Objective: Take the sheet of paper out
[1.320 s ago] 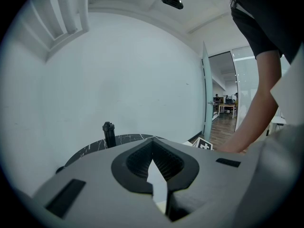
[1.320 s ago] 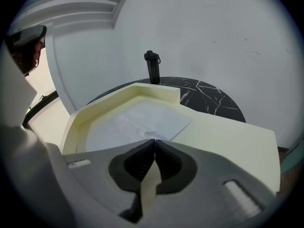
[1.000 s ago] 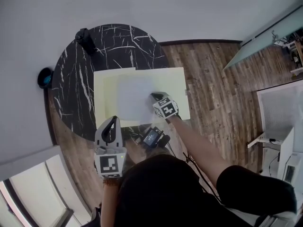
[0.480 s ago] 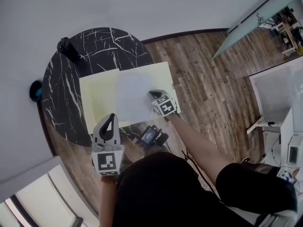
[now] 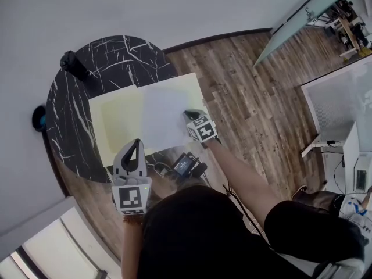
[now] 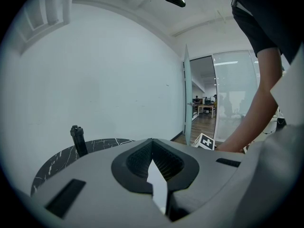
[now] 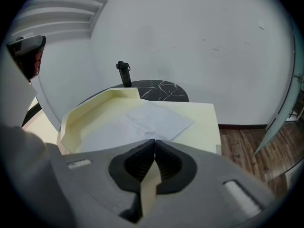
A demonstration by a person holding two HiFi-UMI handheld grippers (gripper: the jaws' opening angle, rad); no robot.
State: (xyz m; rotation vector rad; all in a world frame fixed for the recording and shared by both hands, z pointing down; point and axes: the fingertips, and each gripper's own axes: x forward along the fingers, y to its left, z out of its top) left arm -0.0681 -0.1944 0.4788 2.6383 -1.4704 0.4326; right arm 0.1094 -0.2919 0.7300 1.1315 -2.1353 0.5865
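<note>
A white sheet of paper (image 5: pixel 164 118) (image 7: pixel 142 122) lies on an open pale yellow folder (image 5: pixel 113 124) (image 7: pixel 204 122) on the round black marble table (image 5: pixel 72 132). My right gripper (image 5: pixel 187 116) (image 7: pixel 154 141) is at the sheet's near right edge with its jaws shut on the paper's edge. The folder's left flap stands raised in the right gripper view. My left gripper (image 5: pixel 137 143) (image 6: pixel 152 144) hangs over the table's near edge, shut with nothing in it, apart from the folder.
A black bottle (image 5: pixel 71 63) (image 7: pixel 124 74) (image 6: pixel 78 139) stands at the table's far left rim. A blue round thing (image 5: pixel 38 118) lies on the floor by the wall. A black device with cables (image 5: pixel 186 166) hangs near my body. Wooden floor (image 5: pixel 250 97) and a glass door (image 5: pixel 290 25) are to the right.
The sheet has slid to the right across the folder with my right gripper; more yellow shows at its left. The left gripper has held its place.
</note>
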